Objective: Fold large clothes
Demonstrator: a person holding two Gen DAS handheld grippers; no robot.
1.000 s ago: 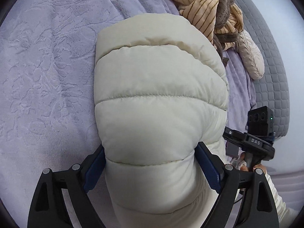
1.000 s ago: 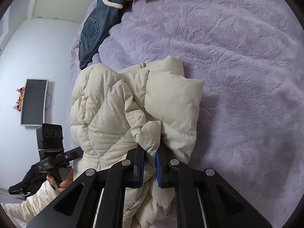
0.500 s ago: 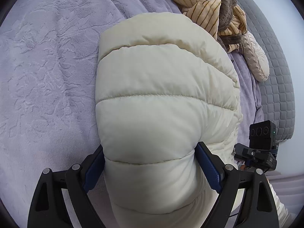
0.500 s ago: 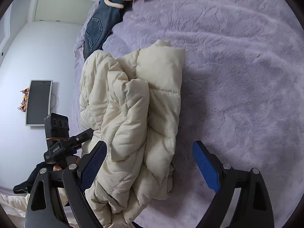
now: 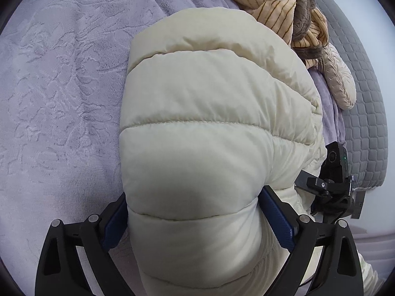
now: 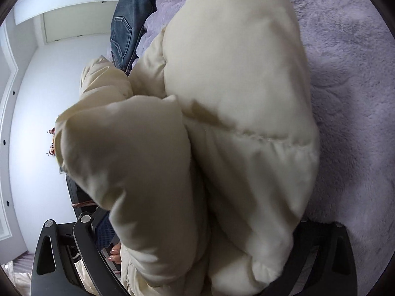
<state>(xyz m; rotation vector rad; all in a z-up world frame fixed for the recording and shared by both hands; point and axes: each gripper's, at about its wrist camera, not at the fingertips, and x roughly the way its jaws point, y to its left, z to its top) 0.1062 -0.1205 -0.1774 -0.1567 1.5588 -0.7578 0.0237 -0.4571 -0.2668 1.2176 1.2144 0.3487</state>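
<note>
The jacket is a cream, puffy quilted one with horizontal stitched seams between fat padded bands. It lies bundled into a thick, rounded roll on the bed's lilac blanket, well in from the edges. In the left wrist view its top band is smooth and domed, with the bands running across. In the right wrist view the folded layers bulge in several overlapping lobes, one fold jutting left.
</note>
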